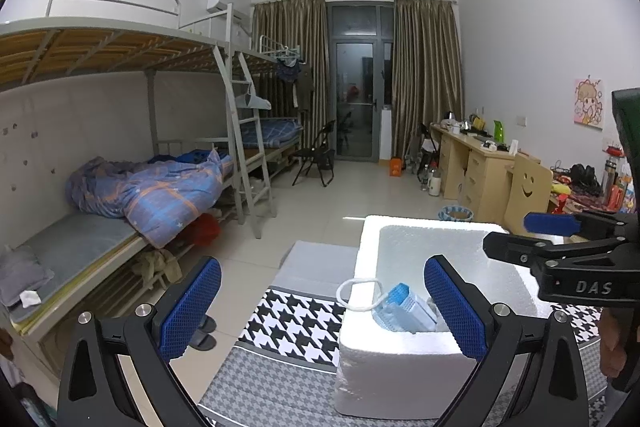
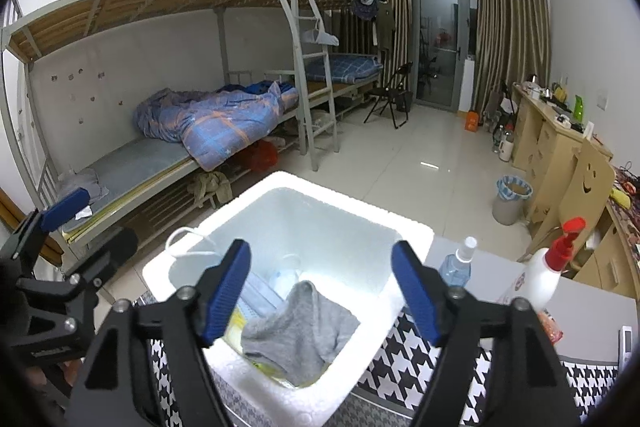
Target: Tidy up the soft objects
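A white foam box (image 2: 412, 239) stands on a houndstooth-patterned cloth (image 2: 400, 359). Inside it lie a crumpled grey cloth (image 2: 300, 331) and a stack of blue face masks (image 1: 400, 311), and a white ear loop (image 1: 356, 291) hangs over the rim. My right gripper (image 2: 322, 247) hovers open over the box, the grey cloth below it and free of the pads. The left gripper (image 1: 322, 267) is open too, empty, at the box's left near corner. In the left wrist view the right gripper (image 1: 532, 235) reaches over the box from the right.
A clear spray bottle (image 2: 456, 267) and a white bottle with a red pump (image 2: 548, 275) stand right of the box. Bunk beds (image 2: 160, 155) with a blue quilt line the left wall. Desks (image 2: 552, 143), a smiley-backed chair (image 2: 588, 187) and a bin (image 2: 512, 199) are on the right.
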{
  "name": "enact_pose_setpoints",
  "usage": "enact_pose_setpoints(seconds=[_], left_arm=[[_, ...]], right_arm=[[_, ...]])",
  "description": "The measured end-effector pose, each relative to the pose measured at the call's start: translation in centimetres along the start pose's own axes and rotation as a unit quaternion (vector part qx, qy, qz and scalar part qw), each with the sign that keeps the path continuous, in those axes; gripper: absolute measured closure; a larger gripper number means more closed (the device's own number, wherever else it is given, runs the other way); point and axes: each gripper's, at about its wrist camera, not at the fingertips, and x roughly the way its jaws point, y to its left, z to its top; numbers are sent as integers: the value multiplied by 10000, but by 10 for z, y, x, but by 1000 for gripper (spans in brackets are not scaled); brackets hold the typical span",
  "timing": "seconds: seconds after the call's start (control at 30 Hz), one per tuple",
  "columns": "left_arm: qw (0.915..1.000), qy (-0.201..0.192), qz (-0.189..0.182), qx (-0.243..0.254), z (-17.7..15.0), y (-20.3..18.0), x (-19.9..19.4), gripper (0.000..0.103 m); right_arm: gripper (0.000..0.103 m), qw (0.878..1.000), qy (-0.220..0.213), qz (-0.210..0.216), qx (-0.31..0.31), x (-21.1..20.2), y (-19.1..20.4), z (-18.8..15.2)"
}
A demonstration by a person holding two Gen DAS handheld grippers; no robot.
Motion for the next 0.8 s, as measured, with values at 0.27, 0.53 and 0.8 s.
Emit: enact_pose_setpoints(seconds=[0.27, 0.53, 0.8], left_arm=[[10000, -77, -42, 39, 2, -5, -13, 1], [9996, -226, -111, 144, 5, -15, -32, 1], [9988, -321, -277, 246, 10, -29, -44, 1]], right_arm=[[14, 9998, -137, -111, 26, -16, -2, 0], [7, 9990, -340, -288, 102, -36, -6, 0], [2, 9980, -449, -408, 161, -55, -11, -6]])
